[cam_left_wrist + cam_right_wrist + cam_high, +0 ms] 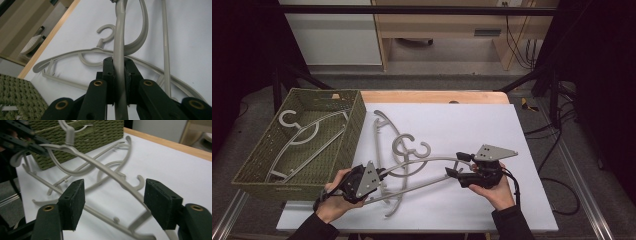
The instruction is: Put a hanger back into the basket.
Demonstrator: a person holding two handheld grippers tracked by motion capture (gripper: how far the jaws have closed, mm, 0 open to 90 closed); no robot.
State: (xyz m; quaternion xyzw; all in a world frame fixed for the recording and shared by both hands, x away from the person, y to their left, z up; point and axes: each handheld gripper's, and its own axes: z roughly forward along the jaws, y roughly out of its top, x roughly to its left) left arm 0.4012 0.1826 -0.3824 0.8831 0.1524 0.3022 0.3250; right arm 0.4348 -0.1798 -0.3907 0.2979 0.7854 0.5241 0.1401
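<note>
At seven o'clock on the white mat, our left gripper is clenched on a grey hanger, lifted clear. Our right gripper, at five o'clock, is released, jaws astride the hanger's far arm. Two more hangers lie beneath. Green basket at ten o'clock holds others. We judge transfer underway; next, swing toward the basket.
</note>
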